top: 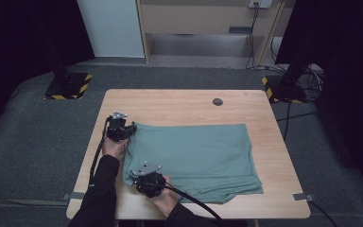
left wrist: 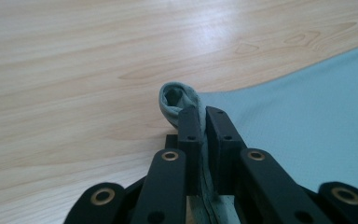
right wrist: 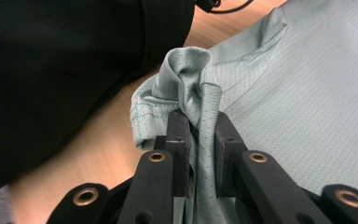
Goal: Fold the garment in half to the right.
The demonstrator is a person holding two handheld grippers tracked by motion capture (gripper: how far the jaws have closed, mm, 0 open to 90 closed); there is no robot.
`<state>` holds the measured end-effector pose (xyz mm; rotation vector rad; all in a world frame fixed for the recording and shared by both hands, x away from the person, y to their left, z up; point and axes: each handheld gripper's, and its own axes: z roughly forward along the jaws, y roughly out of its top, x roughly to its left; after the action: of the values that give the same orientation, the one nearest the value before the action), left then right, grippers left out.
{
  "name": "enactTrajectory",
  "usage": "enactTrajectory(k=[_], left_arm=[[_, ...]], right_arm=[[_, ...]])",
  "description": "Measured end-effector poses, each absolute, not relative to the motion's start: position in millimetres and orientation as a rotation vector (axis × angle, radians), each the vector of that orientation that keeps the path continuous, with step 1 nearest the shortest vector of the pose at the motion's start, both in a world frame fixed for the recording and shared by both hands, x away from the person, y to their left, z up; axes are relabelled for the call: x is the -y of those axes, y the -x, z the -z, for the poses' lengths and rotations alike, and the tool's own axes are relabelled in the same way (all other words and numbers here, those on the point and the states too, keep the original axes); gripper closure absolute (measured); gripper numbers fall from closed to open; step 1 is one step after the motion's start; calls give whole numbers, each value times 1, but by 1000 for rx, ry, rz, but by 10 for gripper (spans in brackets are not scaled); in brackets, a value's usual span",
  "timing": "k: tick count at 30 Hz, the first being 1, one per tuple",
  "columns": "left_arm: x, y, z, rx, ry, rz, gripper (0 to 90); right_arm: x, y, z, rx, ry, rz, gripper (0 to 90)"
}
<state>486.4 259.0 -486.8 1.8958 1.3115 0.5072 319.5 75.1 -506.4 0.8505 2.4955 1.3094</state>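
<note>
The green garment lies spread flat across the middle of the wooden table, already doubled over on itself, with its layered edges stacked along the side nearest you. You hold it at its two left-hand corners. Your left gripper is clamped on the far corner — a small curl of cloth pokes out just beyond its tips, the jaws pressed together with only fabric between them. Your right gripper pinches the near corner the same way, a bunched fold rising just ahead of its jaws and the stitched hem drooping off to one side.

By the look of it, one fold is made and the next is set up but not yet carried over; the cloth beyond both grippers lies flat on the table. How many layers each jaw pair has caught is hard to tell — the stack is hidden between the pads. A dark sleeve blocks much of the right gripper view.
</note>
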Motion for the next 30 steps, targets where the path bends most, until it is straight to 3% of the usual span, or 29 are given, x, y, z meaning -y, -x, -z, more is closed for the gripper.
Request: enactTrajectory(k=[15,30], left_arm=[[-321,-451,427,-1389,-1849,-622,849],[-229,-471,388,-1262,-1910,-626,850]], right_arm=[[-124,-307,463,-2565,-718,-1527,803],[-32,-315,428,-2502,-775,-1570,805]])
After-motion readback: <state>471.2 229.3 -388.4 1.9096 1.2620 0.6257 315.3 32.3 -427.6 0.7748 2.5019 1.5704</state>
